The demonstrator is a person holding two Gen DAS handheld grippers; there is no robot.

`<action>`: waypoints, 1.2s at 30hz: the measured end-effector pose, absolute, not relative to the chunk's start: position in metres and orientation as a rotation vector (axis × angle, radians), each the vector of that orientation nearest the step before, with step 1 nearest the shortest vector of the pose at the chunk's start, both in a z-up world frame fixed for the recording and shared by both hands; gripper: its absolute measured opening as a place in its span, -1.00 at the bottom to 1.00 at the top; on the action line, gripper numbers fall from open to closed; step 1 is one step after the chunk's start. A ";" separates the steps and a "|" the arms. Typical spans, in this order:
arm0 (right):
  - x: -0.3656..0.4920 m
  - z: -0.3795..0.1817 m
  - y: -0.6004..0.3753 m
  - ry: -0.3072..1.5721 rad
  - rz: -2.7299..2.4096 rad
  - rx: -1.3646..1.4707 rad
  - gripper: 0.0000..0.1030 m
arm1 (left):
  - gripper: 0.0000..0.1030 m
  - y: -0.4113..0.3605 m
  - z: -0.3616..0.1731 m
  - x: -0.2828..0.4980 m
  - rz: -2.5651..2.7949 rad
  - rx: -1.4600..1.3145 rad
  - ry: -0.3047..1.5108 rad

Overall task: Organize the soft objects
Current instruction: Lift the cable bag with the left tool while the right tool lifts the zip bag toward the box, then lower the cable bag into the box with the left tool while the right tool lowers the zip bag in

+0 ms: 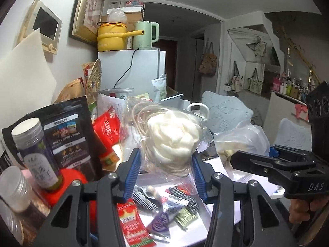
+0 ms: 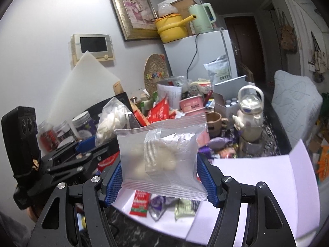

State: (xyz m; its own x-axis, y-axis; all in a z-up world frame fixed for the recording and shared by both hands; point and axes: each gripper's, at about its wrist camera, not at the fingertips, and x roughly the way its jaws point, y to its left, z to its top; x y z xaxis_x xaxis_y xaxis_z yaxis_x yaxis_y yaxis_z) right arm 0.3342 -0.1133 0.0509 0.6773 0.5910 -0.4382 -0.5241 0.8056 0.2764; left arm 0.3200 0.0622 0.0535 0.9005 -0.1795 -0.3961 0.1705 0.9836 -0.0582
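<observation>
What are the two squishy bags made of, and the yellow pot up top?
Bag in the left tool: clear crinkly plastic film, probably holding creamy soft fibre. Bag in the right tool: frosted plastic zip bag. Yellow pot: glossy, likely enamelled metal or plastic.

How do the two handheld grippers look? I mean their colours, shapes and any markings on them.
Both are alike. The left gripper and the right gripper have black plastic frames with triangular cut-outs, silver round bolts at the joints, and blue ribbed pads on the finger insides. Seen from the left camera, the right gripper's pistol-style black handle bears the white letters "DAS", with a black camera block on top. No sleeve is visible.
</observation>
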 end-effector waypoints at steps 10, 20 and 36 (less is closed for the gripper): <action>0.375 0.032 -0.095 0.579 0.625 0.134 0.31 | -0.07 0.069 0.025 0.360 -0.099 0.011 0.494; 0.398 0.007 -0.095 0.658 0.575 0.115 0.31 | -0.07 0.064 -0.008 0.389 -0.048 0.052 0.583; 0.417 -0.022 -0.084 0.753 0.557 0.080 0.31 | -0.07 0.062 -0.070 0.430 0.024 0.090 0.776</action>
State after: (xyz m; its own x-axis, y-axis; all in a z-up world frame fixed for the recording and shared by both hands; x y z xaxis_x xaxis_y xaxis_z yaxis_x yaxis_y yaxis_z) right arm 0.4172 -0.0843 -0.0221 0.5926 0.5065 -0.6264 -0.4503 0.8530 0.2638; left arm 0.4301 0.0625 -0.0698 0.7140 0.0545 -0.6981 0.0118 0.9959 0.0899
